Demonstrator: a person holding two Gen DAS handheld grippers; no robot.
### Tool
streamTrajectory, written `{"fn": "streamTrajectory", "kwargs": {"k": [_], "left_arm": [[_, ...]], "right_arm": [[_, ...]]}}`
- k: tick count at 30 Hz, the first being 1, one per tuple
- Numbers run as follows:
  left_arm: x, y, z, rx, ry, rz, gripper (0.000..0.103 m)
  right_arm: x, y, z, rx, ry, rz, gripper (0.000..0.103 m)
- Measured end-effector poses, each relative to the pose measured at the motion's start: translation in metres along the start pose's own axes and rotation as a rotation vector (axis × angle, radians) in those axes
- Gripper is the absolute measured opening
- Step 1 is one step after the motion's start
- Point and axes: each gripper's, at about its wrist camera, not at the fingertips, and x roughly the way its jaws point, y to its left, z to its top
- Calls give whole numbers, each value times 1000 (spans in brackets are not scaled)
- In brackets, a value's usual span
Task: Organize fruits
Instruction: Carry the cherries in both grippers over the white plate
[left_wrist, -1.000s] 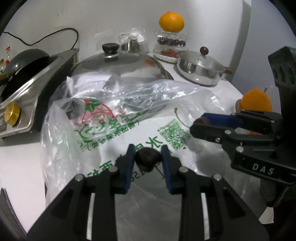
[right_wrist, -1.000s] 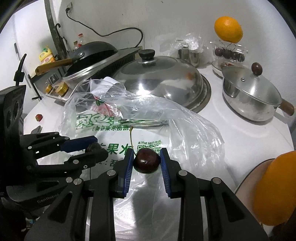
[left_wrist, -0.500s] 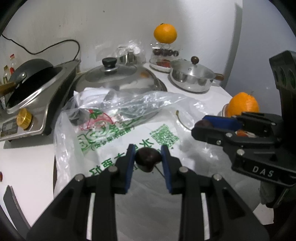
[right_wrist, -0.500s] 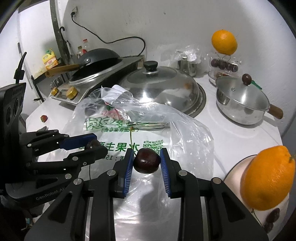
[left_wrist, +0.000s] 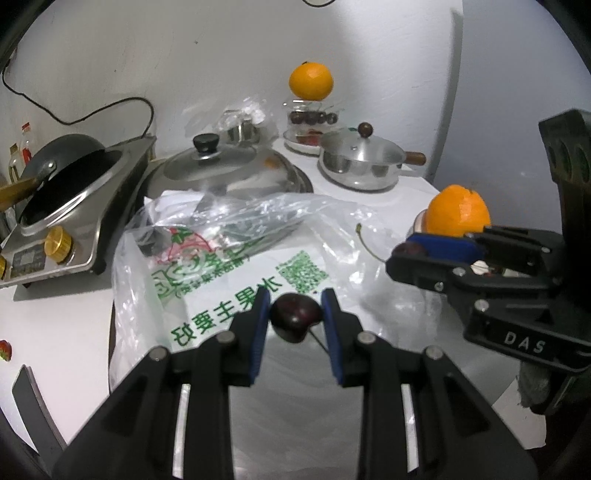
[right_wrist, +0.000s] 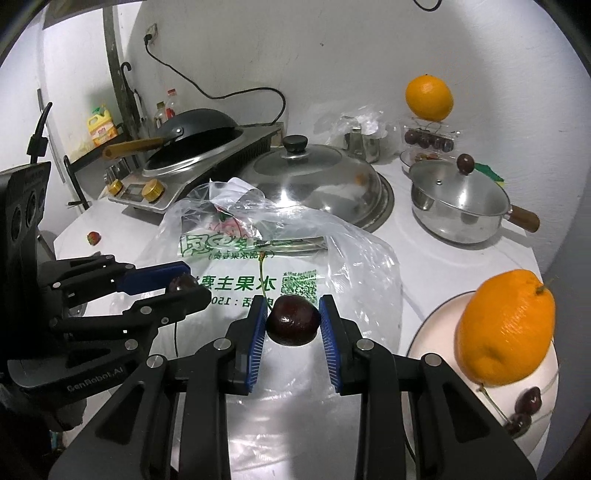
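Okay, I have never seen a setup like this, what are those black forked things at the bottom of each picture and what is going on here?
Those are two hand-held claws, one in each of a person's hands; a fisheye camera on each looks along its fingers. One picture is from the left claw, the other from the right claw. Each is shut on a dark cherry: the left cherry and the right cherry. Below them on the white counter lies a printed plastic bag. To the right a plate holds an orange and a few cherries. Behind are a pot lid, a small saucepan and a stove.
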Motion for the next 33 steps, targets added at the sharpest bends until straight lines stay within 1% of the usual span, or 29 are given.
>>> {"fn": "streamTrajectory", "kwargs": {"k": [18, 33], "left_arm": [[-17, -43, 3, 48, -21, -25, 29], [-16, -84, 6, 90, -21, -55, 29]], "right_arm": [[-42, -19, -20, 31, -37, -36, 31], [-75, -52, -40, 75, -58, -81, 31]]}}
